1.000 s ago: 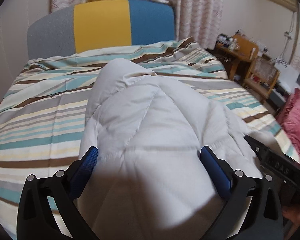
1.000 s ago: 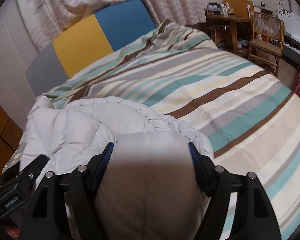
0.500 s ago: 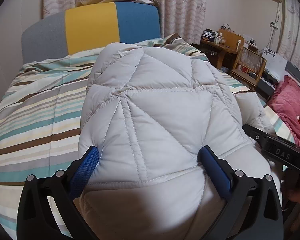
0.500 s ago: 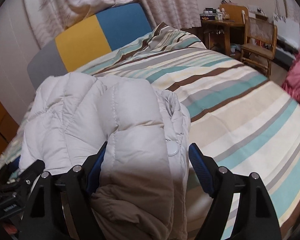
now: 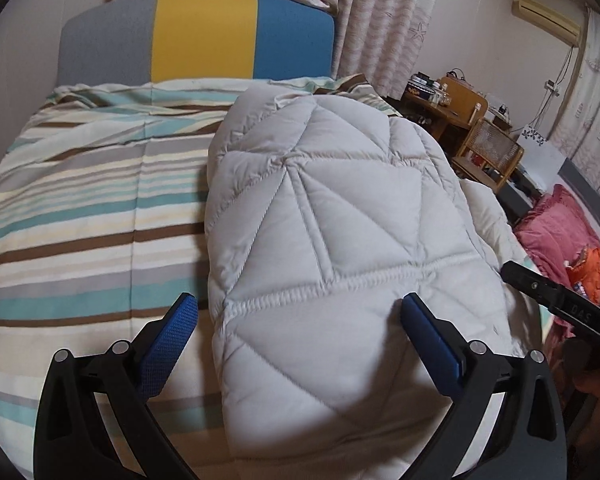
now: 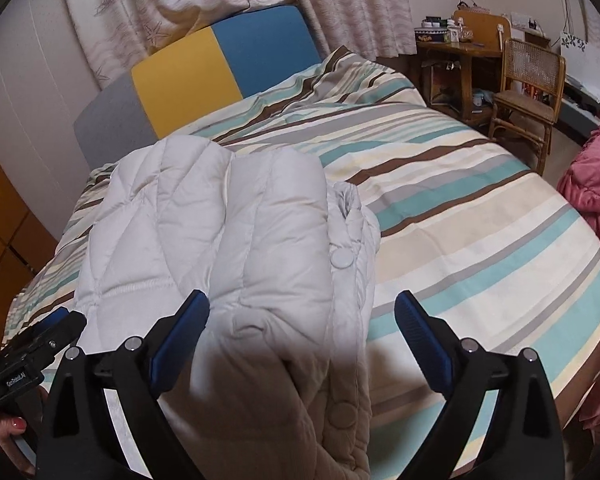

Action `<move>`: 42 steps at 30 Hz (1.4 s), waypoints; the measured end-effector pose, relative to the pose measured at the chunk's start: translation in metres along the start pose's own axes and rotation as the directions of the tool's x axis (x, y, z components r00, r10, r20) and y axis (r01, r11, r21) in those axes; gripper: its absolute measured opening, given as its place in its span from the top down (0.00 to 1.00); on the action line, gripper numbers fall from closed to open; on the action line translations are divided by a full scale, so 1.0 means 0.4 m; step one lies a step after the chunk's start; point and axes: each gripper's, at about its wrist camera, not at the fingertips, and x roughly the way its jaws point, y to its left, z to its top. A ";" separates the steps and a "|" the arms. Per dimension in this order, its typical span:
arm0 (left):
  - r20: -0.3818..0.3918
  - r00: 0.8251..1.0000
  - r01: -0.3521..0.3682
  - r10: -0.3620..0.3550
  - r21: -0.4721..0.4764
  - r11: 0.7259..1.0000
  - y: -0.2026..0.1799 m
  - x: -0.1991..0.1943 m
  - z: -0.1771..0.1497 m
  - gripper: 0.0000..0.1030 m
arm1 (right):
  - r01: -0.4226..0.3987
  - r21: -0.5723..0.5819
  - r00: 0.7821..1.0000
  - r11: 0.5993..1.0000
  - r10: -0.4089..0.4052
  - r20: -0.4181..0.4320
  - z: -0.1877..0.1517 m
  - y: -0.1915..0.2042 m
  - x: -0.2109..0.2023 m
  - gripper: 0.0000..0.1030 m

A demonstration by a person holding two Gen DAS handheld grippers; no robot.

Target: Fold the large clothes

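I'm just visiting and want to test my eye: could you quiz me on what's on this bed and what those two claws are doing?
1. True or false: the left gripper is clamped shut on the jacket.
2. What pattern covers the bedspread?
3. The right gripper is: A open, B shut, C out of view.

Key: 1 false, its jaws stand wide apart; 2 stripes; 3 A.
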 end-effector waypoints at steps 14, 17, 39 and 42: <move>-0.173 0.963 0.190 -0.207 -0.114 0.975 0.047 0.078 -0.033 0.03 | -0.248 0.260 0.929 0.933 0.305 -0.207 -0.028 -0.117 0.148 0.02; -0.171 0.962 0.197 -0.214 -0.108 0.974 0.034 0.086 -0.040 0.04 | -0.280 0.231 0.918 0.932 0.330 -0.220 -0.017 -0.112 0.160 0.10; 0.218 0.970 -0.118 0.111 0.017 0.993 0.242 -0.252 -0.017 0.61 | -0.631 0.021 0.766 0.775 0.627 -0.144 -0.028 0.360 0.163 0.48; 0.239 0.950 -0.194 0.201 -0.053 0.980 0.351 -0.309 -0.043 0.61 | -0.675 -0.019 0.727 0.738 0.660 -0.191 -0.030 0.504 0.222 0.48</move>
